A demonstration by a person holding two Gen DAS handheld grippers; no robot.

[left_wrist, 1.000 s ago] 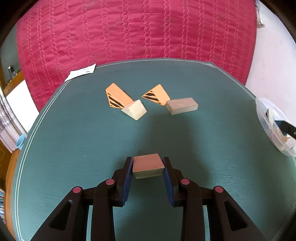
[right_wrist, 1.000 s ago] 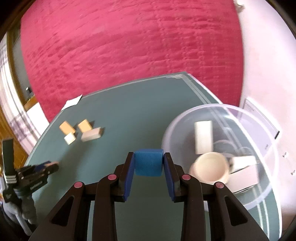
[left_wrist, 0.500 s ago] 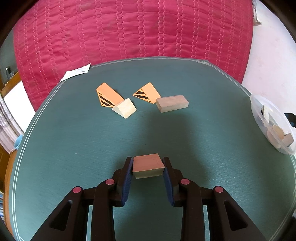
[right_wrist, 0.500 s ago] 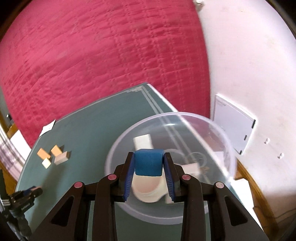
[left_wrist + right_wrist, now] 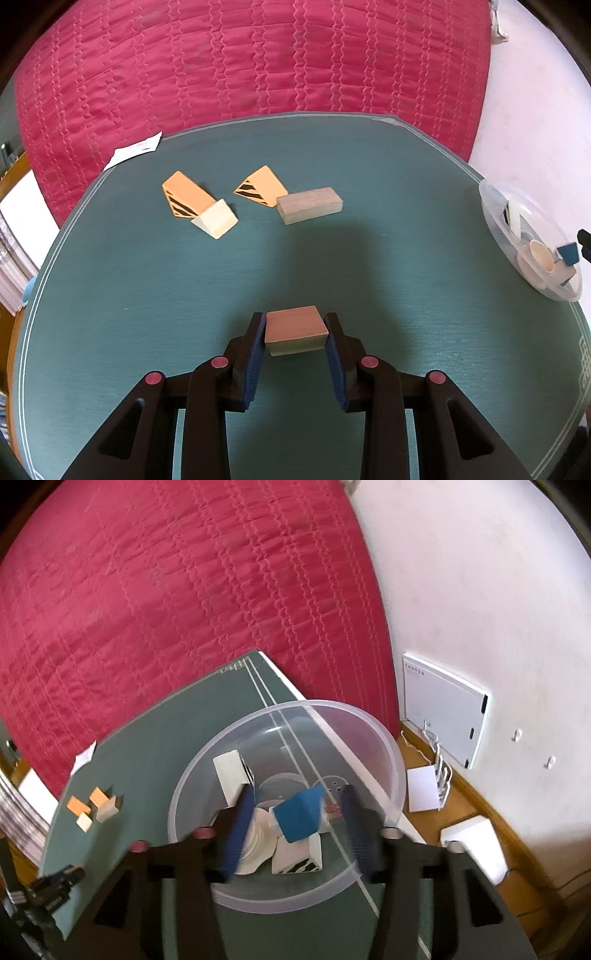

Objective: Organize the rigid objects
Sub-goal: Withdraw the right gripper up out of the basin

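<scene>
Sorting of loose blocks into the clear plastic bowl (image 5: pixel 373 734), partly complete. Already in the bowl: a white block with striped edge (image 5: pixel 231 775), a pale round cup-like piece (image 5: pixel 258 840), a second white striped block (image 5: pixel 299 854), and possibly more beneath, not clear. Right hand-held gripper (image 5: pixel 295 825) above the bowl, jaws opening, pads no longer pressing; blue block (image 5: pixel 301 818) tilted between them and apparently dropping onto the pieces below, so counted as just delivered. Left hand-held gripper (image 5: pixel 295 334) over the near middle of the green desk (image 5: pixel 110 332), pads pinched on both sides of a reddish-brown wooden block (image 5: pixel 295 326), held clear of the surface as far as can be judged; bowl well off to its right at the desk edge. Still on the far part of the desk, untouched: two orange wedges with black stripes (image 5: pixel 186 197) (image 5: pixel 262 184), a cream wedge (image 5: pixel 216 221) touching the first orange one, and a grey-brown rectangular block (image 5: pixel 310 205) just beside the second. Slip of white paper (image 5: pixel 135 153) at the far left desk edge, not part of the sort. Remaining, by estimate: one carried block to deposit, four more to fetch.
</scene>
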